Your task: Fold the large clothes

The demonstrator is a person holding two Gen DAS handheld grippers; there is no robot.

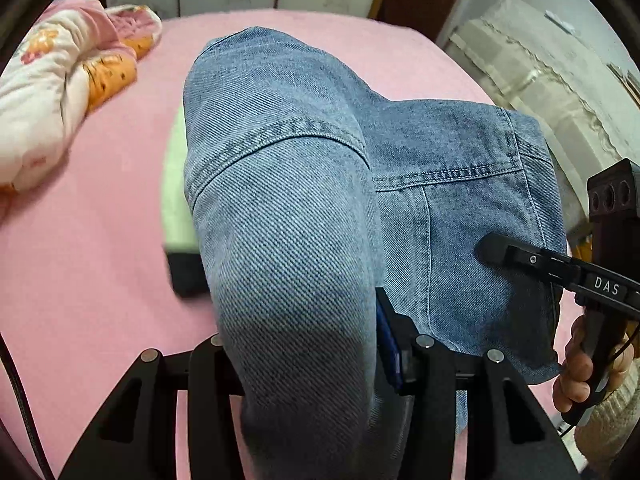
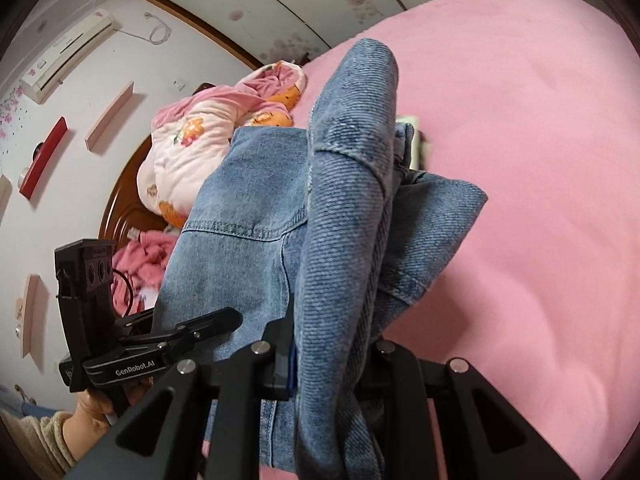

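Denim jacket is held bunched above the pink bed, apart from the floral quilt. Left gripper fingers are clenched on a thick denim fold; right gripper fingers likewise on another fold. Step judged: carrying or spreading the garment mid-fold. Next, it should be lowered flat and the edges aligned.

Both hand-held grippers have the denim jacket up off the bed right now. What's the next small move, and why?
Probably lower both together and lay the denim jacket flat on the bare pink bedsheet. The left hand-held gripper and the right hand-held gripper each clamp a bunched fold, and the cloth hangs doubled between them, so it needs spreading before any fold. Steer clear of the floral quilt.
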